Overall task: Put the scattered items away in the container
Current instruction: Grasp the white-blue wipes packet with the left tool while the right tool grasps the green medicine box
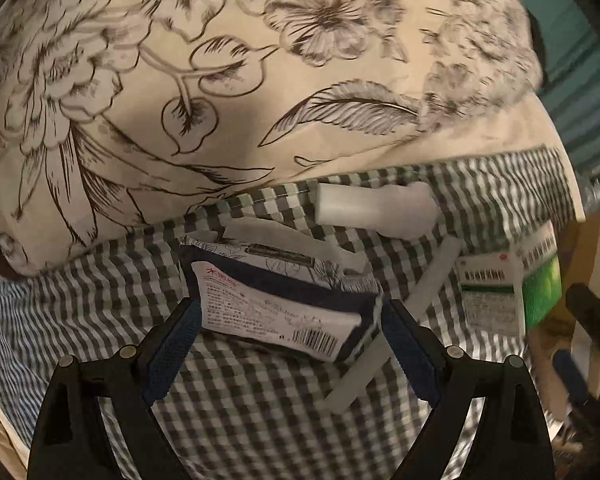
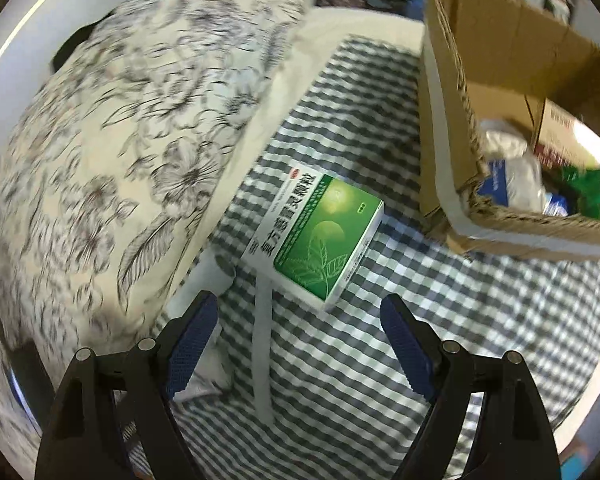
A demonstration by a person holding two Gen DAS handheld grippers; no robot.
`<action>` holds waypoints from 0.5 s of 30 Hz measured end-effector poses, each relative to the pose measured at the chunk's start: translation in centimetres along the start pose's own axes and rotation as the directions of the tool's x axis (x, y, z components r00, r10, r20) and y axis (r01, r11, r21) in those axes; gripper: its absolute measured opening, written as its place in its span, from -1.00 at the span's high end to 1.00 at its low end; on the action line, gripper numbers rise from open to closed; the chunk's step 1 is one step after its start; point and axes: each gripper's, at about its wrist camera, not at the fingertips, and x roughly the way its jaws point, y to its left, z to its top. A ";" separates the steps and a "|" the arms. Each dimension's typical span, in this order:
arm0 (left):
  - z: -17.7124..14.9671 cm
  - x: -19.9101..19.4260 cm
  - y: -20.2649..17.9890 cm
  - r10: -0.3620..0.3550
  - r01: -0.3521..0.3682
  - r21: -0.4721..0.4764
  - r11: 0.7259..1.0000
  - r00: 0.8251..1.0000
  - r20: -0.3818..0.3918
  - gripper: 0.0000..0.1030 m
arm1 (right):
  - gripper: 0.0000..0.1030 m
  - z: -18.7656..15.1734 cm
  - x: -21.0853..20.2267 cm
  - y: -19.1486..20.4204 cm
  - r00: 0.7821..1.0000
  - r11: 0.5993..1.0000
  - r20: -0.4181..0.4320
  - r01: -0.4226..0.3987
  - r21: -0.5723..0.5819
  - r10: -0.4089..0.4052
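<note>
i had my left gripper (image 1: pixel 288 344) spread wide around the tissue pack (image 1: pixel 276 312), my right gripper (image 2: pixel 298 344) gaping over the green medicine box (image 2: pixel 320 236), both bound for the cardboard box (image 2: pixel 452 128).

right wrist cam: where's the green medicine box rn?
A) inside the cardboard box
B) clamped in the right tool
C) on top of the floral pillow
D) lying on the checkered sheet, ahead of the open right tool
D: the green medicine box lies flat on the checkered sheet, beyond the fingertips of the right tool, whose jaws stand apart with nothing between them; the cardboard box sits apart, up to the right.
</note>
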 end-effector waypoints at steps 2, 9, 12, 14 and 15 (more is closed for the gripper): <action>0.3 0.0 0.9 -0.015 0.015 -0.101 0.995 1.000 0.000 -0.82 | -0.62 0.7 1.1 -0.3 1.000 0.998 -0.028 -0.010 0.065 0.012; 0.9 2.3 2.3 -0.009 -0.003 -0.236 0.972 0.999 -0.049 -0.82 | -0.62 2.2 4.0 -0.7 0.997 0.965 -0.080 0.012 0.263 0.009; 1.0 5.0 2.7 -0.003 -0.024 -0.261 0.965 0.995 -0.103 -0.82 | -0.62 2.4 5.8 -0.7 0.993 0.944 -0.112 0.079 0.321 -0.045; 1.3 5.9 2.9 0.003 -0.031 -0.266 0.964 0.994 -0.108 -0.82 | -0.68 2.3 7.2 -0.6 0.990 0.930 -0.129 0.102 0.354 -0.059; 1.4 6.4 3.0 0.015 -0.044 -0.261 0.964 0.994 -0.112 -0.82 | -0.79 2.3 7.6 -0.6 0.989 0.927 -0.133 0.102 0.360 -0.058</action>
